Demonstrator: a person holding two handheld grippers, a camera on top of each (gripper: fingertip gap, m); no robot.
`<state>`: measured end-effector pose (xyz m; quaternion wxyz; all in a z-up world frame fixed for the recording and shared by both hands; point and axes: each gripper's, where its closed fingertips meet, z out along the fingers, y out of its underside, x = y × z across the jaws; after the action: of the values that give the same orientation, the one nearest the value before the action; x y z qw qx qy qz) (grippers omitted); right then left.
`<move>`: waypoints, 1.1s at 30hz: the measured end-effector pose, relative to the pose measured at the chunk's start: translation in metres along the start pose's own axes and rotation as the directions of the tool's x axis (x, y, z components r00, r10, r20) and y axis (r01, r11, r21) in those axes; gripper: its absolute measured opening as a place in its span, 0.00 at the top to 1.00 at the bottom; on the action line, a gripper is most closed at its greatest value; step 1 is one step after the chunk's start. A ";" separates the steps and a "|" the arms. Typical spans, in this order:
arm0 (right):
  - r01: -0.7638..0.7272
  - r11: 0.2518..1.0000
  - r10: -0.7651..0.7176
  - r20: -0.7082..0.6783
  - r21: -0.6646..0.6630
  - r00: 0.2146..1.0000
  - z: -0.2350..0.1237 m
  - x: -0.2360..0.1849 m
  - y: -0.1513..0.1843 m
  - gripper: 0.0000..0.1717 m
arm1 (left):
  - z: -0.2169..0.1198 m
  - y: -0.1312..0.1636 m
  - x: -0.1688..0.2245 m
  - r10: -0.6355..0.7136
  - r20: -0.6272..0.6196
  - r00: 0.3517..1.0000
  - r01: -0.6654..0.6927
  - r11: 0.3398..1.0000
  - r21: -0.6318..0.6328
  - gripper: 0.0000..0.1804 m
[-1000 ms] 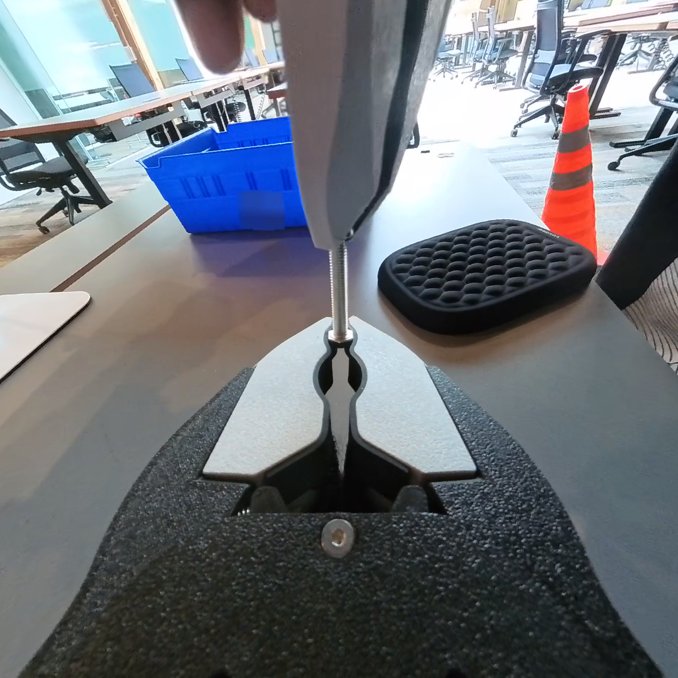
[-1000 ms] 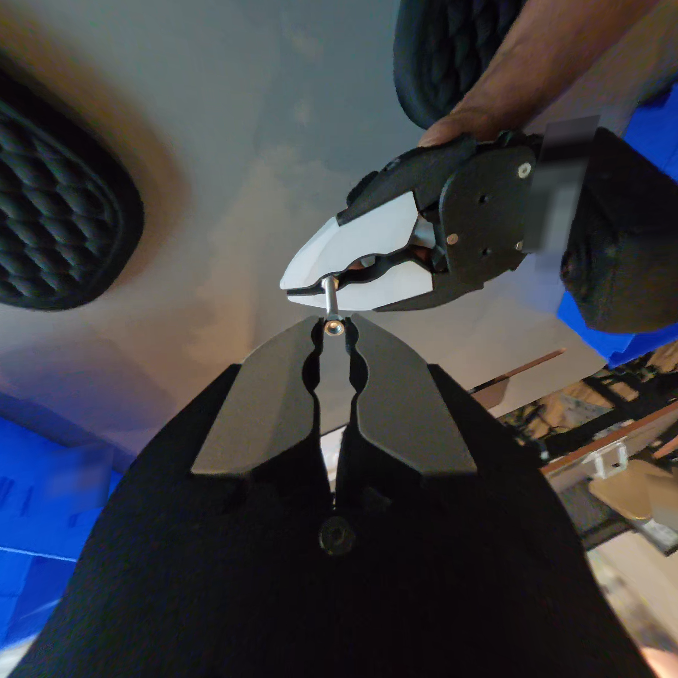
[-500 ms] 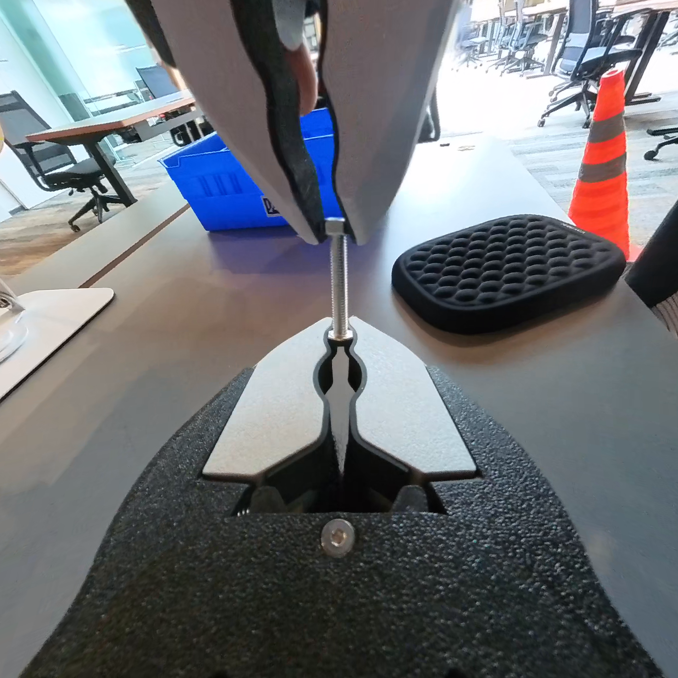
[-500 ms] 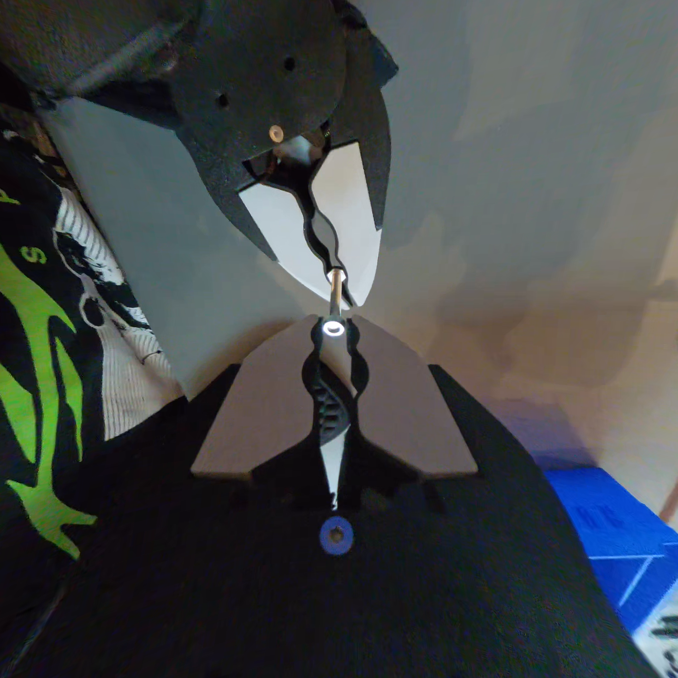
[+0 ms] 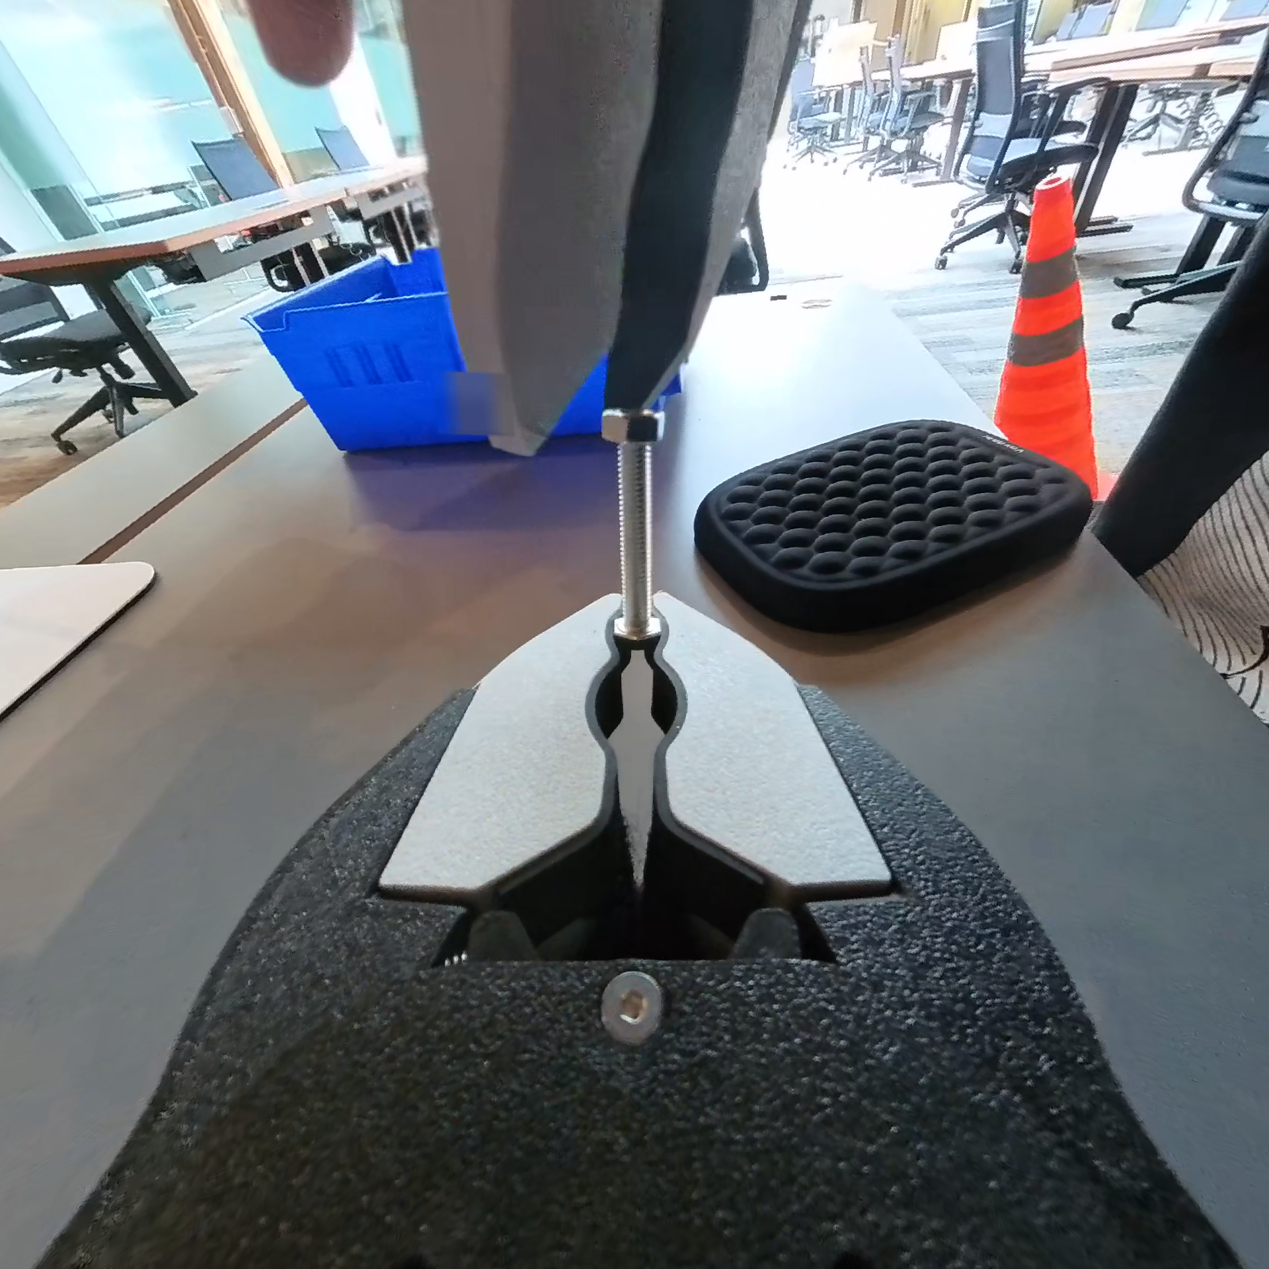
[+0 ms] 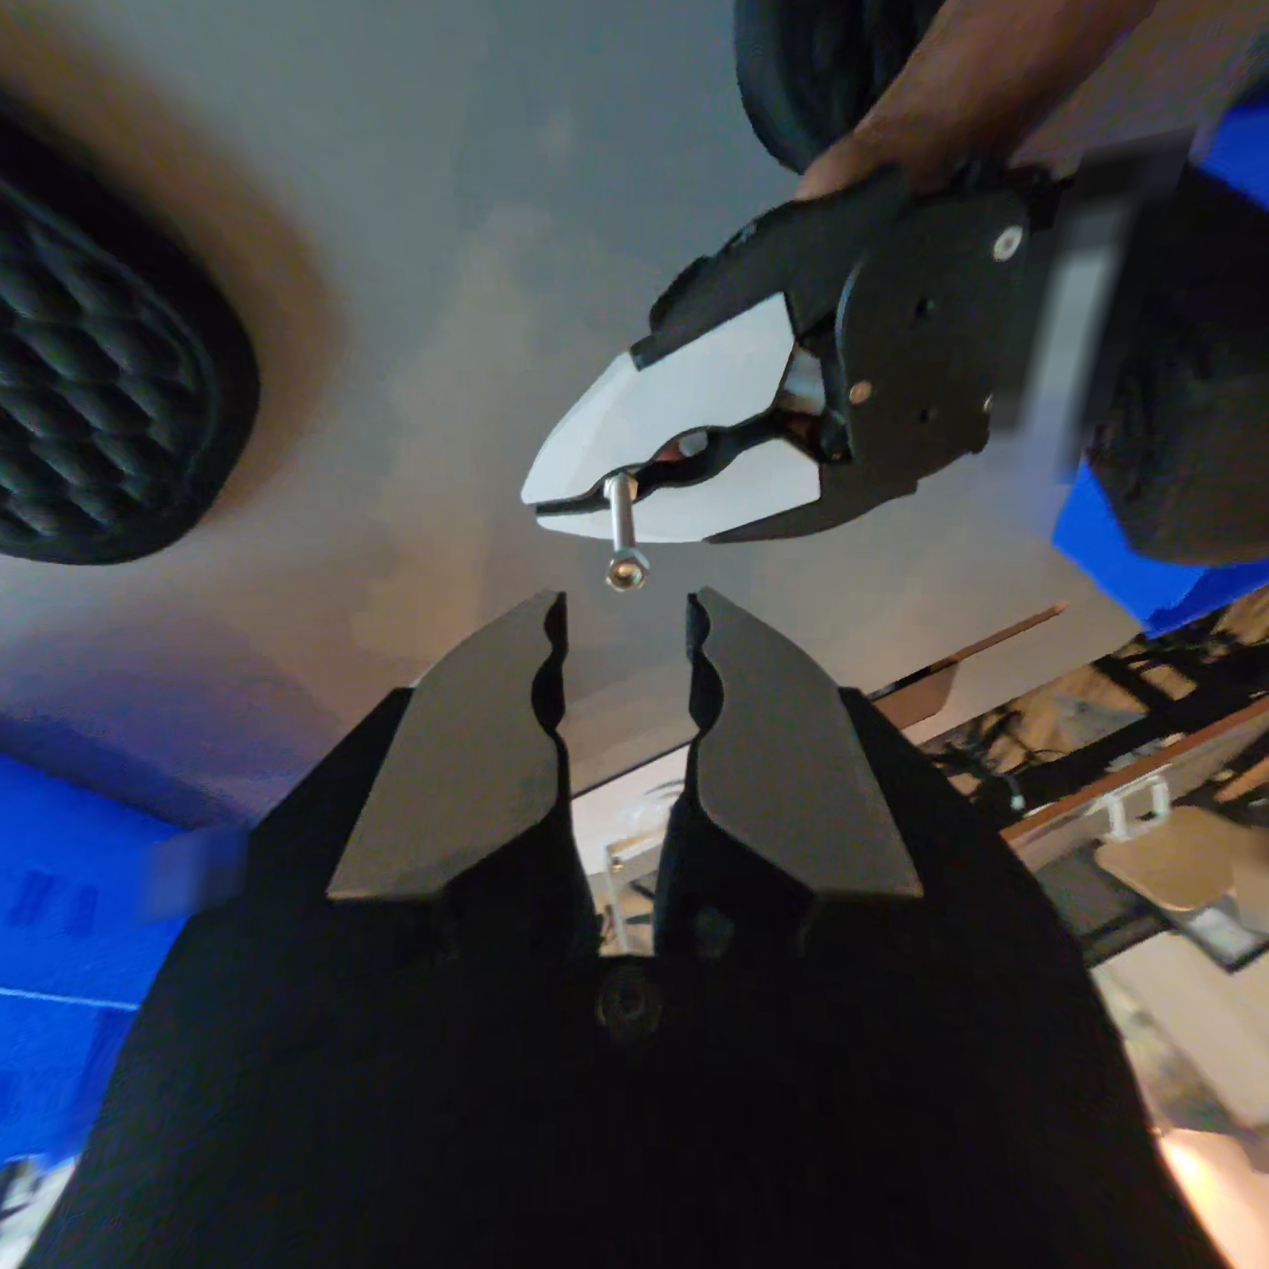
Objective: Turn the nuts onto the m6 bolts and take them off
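My left gripper [image 5: 635, 611] is shut on the head end of a silver bolt [image 5: 635, 529] and holds it upright above the grey table [image 5: 275, 652]. A silver hex nut [image 5: 632, 426] sits on the bolt's top end. My right gripper [image 5: 573, 422] points down at it from above, its fingers spread and off the nut. In the right wrist view my right gripper [image 6: 626, 604] is open, with the nut [image 6: 626, 570] just ahead of the gap and touching neither pad. Beyond it, the left gripper [image 6: 539, 505] pinches the bolt [image 6: 620, 511].
A black honeycomb pad [image 5: 893, 522] lies on the table to the right. A blue bin [image 5: 371, 357] stands behind at the left. A white board [image 5: 62, 611] lies at the left edge. An orange cone [image 5: 1047, 329] stands on the floor beyond the table. Tip to tip, the grippers are about 6 centimetres apart.
My right gripper was shut on the nut while turning; it has now opened, let the nut go and drawn back slightly. The nut stays on the bolt. The left gripper keeps its hold.
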<state>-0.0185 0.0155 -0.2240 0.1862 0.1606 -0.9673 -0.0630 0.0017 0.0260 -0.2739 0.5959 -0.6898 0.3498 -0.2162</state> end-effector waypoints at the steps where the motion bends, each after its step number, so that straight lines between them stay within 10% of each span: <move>1: 0.033 0.999 -0.033 -0.012 0.010 0.999 0.000 0.001 -0.003 0.82 | 0.000 0.000 0.000 0.000 -0.001 1.000 0.000 1.000 0.001 0.99; 10: 0.108 0.994 -0.108 -0.007 0.026 0.994 0.002 -0.001 -0.009 0.94 | 0.000 0.000 0.002 0.004 -0.009 1.000 -0.004 1.000 0.002 0.99; 16: -0.285 0.956 0.282 0.059 0.065 0.958 0.001 0.001 -0.008 0.94 | -0.001 -0.003 -0.002 0.008 0.023 1.000 -0.009 1.000 0.014 0.99; 21: -0.721 0.693 0.719 0.097 -0.019 0.688 0.001 0.003 -0.006 0.94 | -0.003 -0.004 -0.009 0.005 0.065 0.998 -0.006 1.000 0.020 0.99; 25: -0.944 0.288 0.953 0.144 -0.160 0.266 0.004 -0.009 -0.006 0.94 | -0.002 0.001 -0.009 0.008 0.071 0.997 -0.007 1.000 -0.005 0.99; 27: -0.963 0.215 0.967 0.176 -0.163 0.186 0.004 -0.011 -0.009 0.93 | -0.001 0.002 -0.007 0.028 0.068 0.997 -0.027 0.999 -0.018 0.99; 30: -0.948 0.285 0.952 0.160 -0.138 0.263 0.006 -0.010 -0.006 0.82 | -0.001 -0.001 -0.007 0.021 0.065 0.998 -0.021 1.000 -0.005 0.99; 33: -0.845 0.528 0.847 0.126 -0.088 0.516 0.002 -0.006 0.003 0.71 | -0.002 0.000 -0.008 0.006 0.058 0.998 -0.005 1.000 -0.003 0.99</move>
<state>-0.0146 0.0208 -0.2276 0.1196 -0.3366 -0.9339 0.0158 -0.0048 0.0306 -0.2725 0.6054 -0.6955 0.3347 -0.1942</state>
